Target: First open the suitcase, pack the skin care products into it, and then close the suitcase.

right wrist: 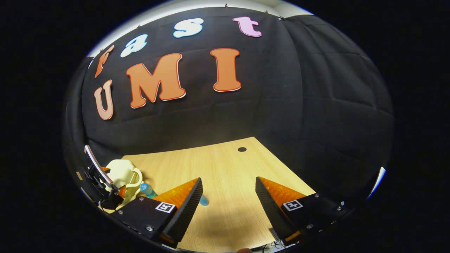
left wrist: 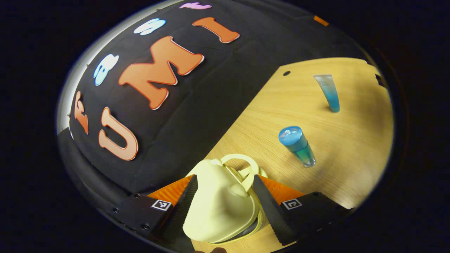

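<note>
While left gripper (left wrist: 225, 191) brackets suitcase (left wrist: 221, 203), fingers spread either side, contact unclear, you steady shell, then lift lid. Bottle (left wrist: 297, 146) stands near suitcase; tube (left wrist: 328, 92) beyond bottle. Keep right gripper (right wrist: 228, 196), spread and empty, off suitcase.

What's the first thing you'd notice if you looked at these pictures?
In the left gripper view, the pale yellow suitcase stands out first, sitting between the left gripper's fingers on the wooden table. Next come two blue skin care items farther off on the table: a blue-capped bottle lying on its side and a blue tube beyond it. In the right gripper view, the right gripper is open over bare wood.
</note>
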The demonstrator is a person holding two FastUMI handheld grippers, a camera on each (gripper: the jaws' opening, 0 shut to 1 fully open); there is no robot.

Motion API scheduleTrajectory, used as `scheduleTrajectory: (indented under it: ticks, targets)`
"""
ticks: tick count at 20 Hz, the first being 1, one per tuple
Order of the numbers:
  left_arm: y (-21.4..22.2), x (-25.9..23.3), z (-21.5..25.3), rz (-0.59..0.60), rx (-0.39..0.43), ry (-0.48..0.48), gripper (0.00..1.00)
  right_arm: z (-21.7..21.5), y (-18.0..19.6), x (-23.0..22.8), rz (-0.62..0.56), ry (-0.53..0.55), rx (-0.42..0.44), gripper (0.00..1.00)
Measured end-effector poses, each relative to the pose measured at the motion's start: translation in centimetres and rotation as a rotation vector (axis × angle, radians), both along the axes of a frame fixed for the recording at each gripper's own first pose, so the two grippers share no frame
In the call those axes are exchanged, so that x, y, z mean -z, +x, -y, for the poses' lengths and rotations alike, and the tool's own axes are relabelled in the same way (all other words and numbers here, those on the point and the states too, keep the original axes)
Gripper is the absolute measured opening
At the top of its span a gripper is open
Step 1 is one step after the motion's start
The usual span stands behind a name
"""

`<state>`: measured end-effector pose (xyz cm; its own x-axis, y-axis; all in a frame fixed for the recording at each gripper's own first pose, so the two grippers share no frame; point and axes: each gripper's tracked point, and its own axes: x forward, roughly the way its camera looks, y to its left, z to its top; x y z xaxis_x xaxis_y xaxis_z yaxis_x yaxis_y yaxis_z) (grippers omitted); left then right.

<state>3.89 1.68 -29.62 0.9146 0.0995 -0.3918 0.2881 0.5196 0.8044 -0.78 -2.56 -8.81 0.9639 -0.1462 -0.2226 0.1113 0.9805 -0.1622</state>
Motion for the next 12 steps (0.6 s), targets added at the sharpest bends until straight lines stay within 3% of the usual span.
scheduleTrajectory:
  ticks: [5, 10, 11, 12]
  targets:
    - [2.6, 4.1, 0.2, -0.076, 0.029, 0.106, 0.97, 2.0, -0.5, 0.9, -0.028, 0.023, 0.050, 0.95]
    - [5.5, 5.8, -1.3, -0.095, -0.014, 0.196, 0.96, 3.4, -0.8, 1.5, -0.049, 0.015, 0.088, 0.95]
    - [5.7, 6.2, -1.7, -0.110, -0.030, 0.221, 0.80, 3.6, -0.9, 1.7, -0.056, 0.018, 0.095, 0.95]
    - [6.3, 6.4, -1.6, -0.104, -0.020, 0.246, 0.77, 3.7, -1.0, 1.8, -0.060, 0.024, 0.098, 0.95]
